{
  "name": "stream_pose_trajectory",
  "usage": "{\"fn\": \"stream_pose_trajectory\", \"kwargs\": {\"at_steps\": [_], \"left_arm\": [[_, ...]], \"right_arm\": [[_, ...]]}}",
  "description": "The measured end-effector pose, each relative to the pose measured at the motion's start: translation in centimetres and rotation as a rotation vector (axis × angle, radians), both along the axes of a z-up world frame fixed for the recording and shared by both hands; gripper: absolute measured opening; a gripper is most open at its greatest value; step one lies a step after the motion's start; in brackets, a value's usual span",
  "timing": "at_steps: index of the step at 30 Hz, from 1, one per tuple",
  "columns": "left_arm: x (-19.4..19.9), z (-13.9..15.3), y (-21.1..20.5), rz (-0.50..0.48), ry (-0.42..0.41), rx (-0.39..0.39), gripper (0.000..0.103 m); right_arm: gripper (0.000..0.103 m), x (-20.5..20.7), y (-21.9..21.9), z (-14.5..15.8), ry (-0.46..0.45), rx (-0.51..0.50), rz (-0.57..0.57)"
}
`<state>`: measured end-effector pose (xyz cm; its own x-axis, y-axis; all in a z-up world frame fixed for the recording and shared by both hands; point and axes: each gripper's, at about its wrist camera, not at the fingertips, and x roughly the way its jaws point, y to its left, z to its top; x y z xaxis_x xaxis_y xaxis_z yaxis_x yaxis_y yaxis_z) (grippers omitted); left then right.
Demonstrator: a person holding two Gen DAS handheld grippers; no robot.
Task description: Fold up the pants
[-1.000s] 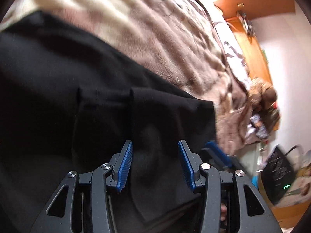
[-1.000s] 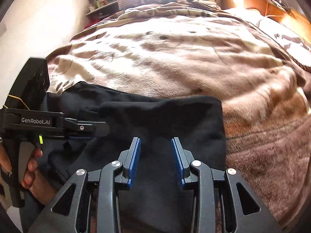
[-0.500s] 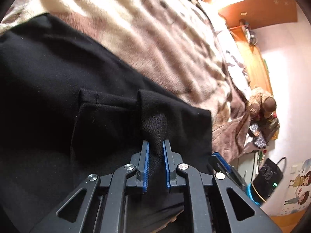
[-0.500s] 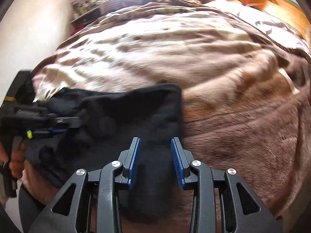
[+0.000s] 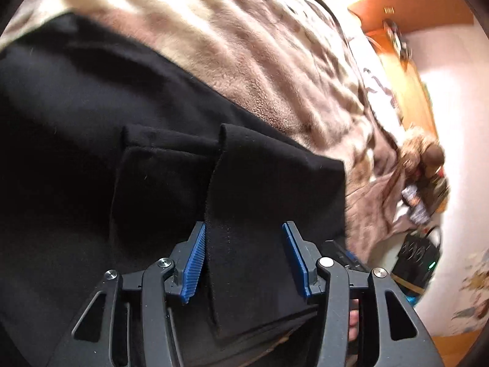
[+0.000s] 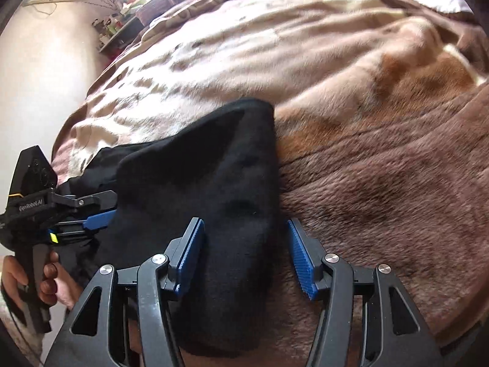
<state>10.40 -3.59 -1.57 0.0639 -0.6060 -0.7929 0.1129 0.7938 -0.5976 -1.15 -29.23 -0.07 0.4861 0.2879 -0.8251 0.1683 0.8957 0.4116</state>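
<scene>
Black pants lie folded on a brown and cream fleece blanket. My left gripper stands over a raised fold of the cloth. Its jaws are opening, and the fold lies loose between the blue pads without being pinched. In the right wrist view the pants end in a rounded folded corner on the blanket. My right gripper straddles that corner's right edge, its jaws opening, with cloth between the pads but not gripped. The left gripper appears at the far left, held by a hand.
The blanket spreads far and right of the pants. A cluttered shelf stands by the wall beyond the bed. In the left wrist view, a black bag sits on the floor past the bed's edge, with a wooden headboard above.
Half a second ago my left gripper was pinched on the raised fold; it has now let go. My right gripper's jaws have widened, and it has shifted right to the pants' edge.
</scene>
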Motion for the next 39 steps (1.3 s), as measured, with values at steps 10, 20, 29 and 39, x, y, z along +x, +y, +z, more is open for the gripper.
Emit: {"fn": "stream_pose_trajectory", "kwargs": {"at_steps": [10, 20, 29, 39], "left_arm": [[-0.6, 0.6, 1.1, 0.021, -0.034, -0.011, 0.023], [-0.7, -0.1, 4.0, 0.065, -0.042, 0.127, 0.013], [-0.7, 0.2, 3.5, 0.062, -0.065, 0.1, 0.017], [0.1, 4.9, -0.4, -0.066, -0.171, 0.054, 0.057]], "right_arm": [[0.053, 0.1, 0.0, -0.2, 0.029, 0.102, -0.027], [0.036, 0.1, 0.6, 1.0, 0.015, 0.124, -0.045], [0.04, -0.1, 0.0, -0.4, 0.048, 0.139, -0.018], [0.043, -2.6, -1.3, -0.4, 0.051, 0.246, -0.05]]}}
